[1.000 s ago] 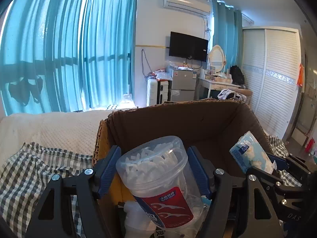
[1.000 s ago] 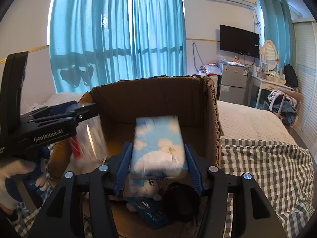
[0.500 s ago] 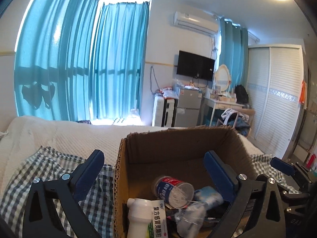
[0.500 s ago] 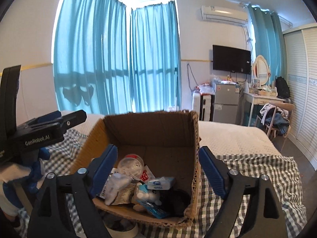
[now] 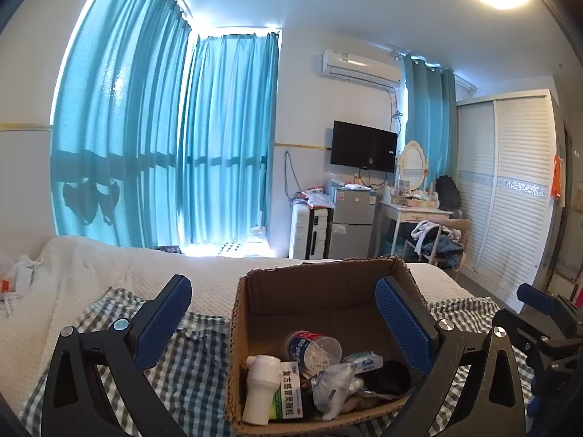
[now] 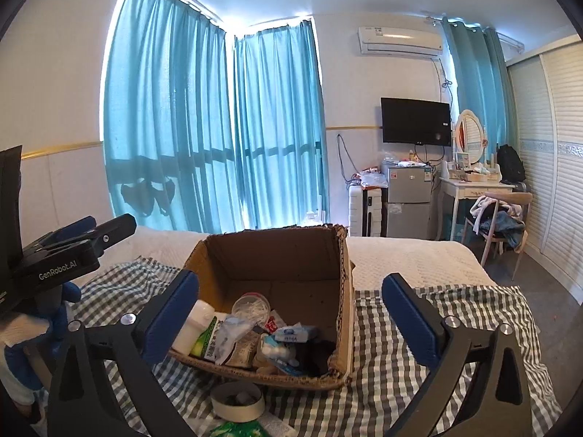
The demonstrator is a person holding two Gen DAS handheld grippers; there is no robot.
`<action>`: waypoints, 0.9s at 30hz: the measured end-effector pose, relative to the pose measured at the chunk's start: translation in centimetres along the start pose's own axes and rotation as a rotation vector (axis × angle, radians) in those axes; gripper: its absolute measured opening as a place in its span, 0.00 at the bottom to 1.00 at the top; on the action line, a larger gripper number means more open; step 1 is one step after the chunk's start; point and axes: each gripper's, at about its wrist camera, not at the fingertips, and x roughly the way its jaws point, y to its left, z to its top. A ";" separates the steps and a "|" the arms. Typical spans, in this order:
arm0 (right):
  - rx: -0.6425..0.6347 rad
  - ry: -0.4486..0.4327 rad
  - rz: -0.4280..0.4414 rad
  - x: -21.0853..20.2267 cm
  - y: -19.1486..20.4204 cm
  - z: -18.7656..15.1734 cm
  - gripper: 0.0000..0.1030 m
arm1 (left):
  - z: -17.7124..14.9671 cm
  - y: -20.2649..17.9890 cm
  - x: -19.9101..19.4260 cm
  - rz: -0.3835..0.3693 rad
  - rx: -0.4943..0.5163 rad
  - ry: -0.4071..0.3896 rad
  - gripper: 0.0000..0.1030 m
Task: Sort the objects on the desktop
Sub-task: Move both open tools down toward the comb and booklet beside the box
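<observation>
An open cardboard box (image 5: 328, 291) (image 6: 277, 255) stands on a checked cloth on the bed. Inside it lie a clear cotton swab jar (image 5: 315, 347) (image 6: 251, 304) on its side, a blue tissue pack (image 5: 364, 358) (image 6: 295, 335), a white bottle (image 5: 258, 389) (image 6: 191, 327) and other small items. My left gripper (image 5: 282, 286) is open and empty, held back from the box and above it. My right gripper (image 6: 290, 278) is also back and above, its jaws opening with nothing between them. The left gripper's side (image 6: 73, 247) shows at the right wrist view's left edge.
A roll of tape (image 6: 237, 398) and a green packet (image 6: 238, 431) lie on the checked cloth (image 6: 419, 382) in front of the box. A white blanket (image 5: 109, 273) covers the bed beyond. A gloved hand (image 6: 22, 331) holds the left gripper.
Both grippers opened and let go: the swab jar and the tissue pack now lie in the box. Both grippers drew back and rose away from the box.
</observation>
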 end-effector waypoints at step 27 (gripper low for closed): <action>0.189 0.313 -0.147 -2.8 0.1 -12.9 1.00 | -11.3 0.4 -0.5 -0.036 0.109 0.368 1.00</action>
